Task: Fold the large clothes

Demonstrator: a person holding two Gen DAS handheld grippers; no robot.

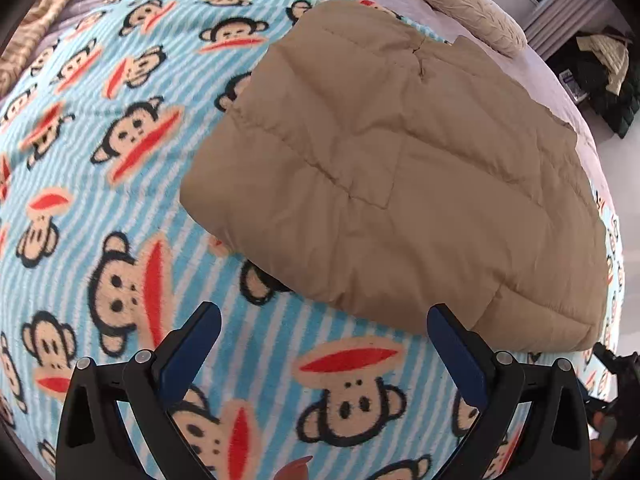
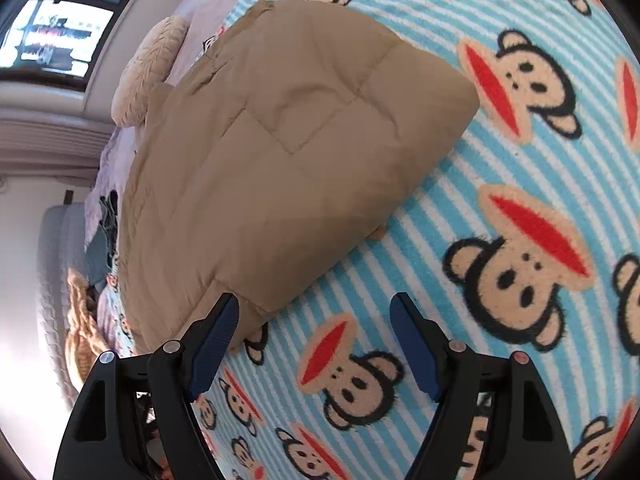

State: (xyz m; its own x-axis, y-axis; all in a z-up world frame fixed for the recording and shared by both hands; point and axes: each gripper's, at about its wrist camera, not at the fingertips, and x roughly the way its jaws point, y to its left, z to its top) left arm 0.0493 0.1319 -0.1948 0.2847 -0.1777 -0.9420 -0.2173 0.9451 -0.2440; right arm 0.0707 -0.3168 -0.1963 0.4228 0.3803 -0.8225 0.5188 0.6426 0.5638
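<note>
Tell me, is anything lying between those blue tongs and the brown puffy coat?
Nothing visible. Both the left tongs and the right tongs stand open just short of the folded coat, with only the monkey-print blanket beneath.

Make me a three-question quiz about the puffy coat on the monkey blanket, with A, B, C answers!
1. Where does the tan padded coat lie?
A. on the monkey blanket
B. on the floor
C. on a chair

2. What colour are the blanket's stripes?
A. green and yellow
B. blue and white
C. all black

3. How is the left gripper?
A. shut on the coat
B. shut on the blanket
C. open, holding nothing

Answers:
1 A: the blanket shows all around the folded coat.
2 B: blue and white stripes run behind the monkey faces.
3 C: its fingers stand wide apart with only blanket showing between them.
</note>
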